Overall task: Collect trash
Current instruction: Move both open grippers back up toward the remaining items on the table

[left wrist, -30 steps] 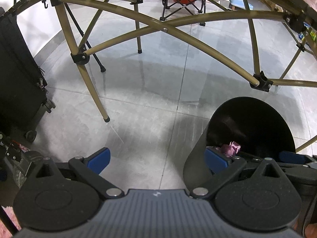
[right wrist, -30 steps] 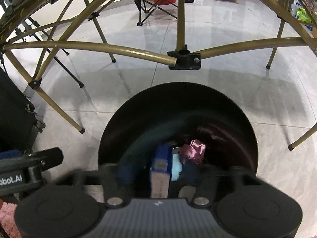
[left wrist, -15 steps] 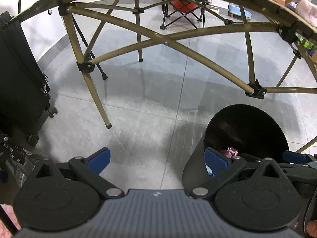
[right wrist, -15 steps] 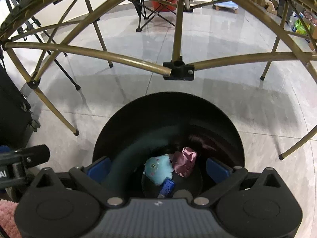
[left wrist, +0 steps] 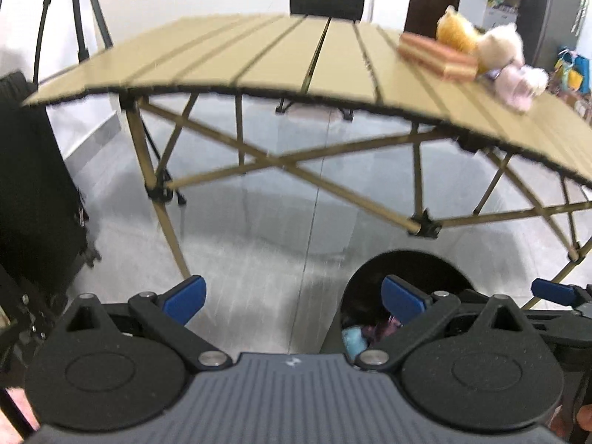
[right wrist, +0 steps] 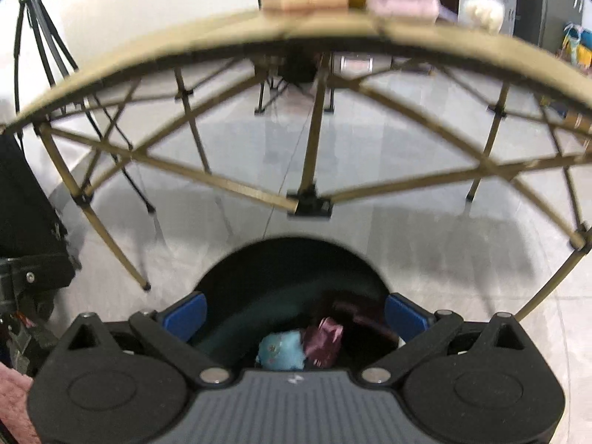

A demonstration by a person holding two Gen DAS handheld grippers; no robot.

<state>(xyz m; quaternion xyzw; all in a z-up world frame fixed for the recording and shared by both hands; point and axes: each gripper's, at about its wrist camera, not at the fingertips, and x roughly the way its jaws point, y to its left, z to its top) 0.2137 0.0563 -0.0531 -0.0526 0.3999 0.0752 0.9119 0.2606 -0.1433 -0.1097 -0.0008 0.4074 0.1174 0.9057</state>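
While poised above the round black trash bin (right wrist: pixel 292 259) on the grey tiled floor (right wrist: pixel 425 229), right gripper (right wrist: pixel 294 312) spread wide, blue pads (right wrist: pixel 185 314) apart, nothing between them. Down in the bin, side by side and touching: crumpled light-blue wrapper (right wrist: pixel 281 349) and crinkled maroon foil wrapper (right wrist: pixel 325 340). Left gripper (left wrist: pixel 292 298) likewise spread, empty, over bare floor just left of the bin (left wrist: pixel 407 262). Beyond, tan slatted folding table (left wrist: pixel 259 55) on crossed tan legs, bearing a striped tan-and-orange flat box (left wrist: pixel 436 55) and plush toys (left wrist: pixel 495 48), yellow, cream and pink, bunched beside it. Black wheeled suitcase (left wrist: pixel 33 185) at left; black tripod (left wrist: pixel 74 18) against the white wall.
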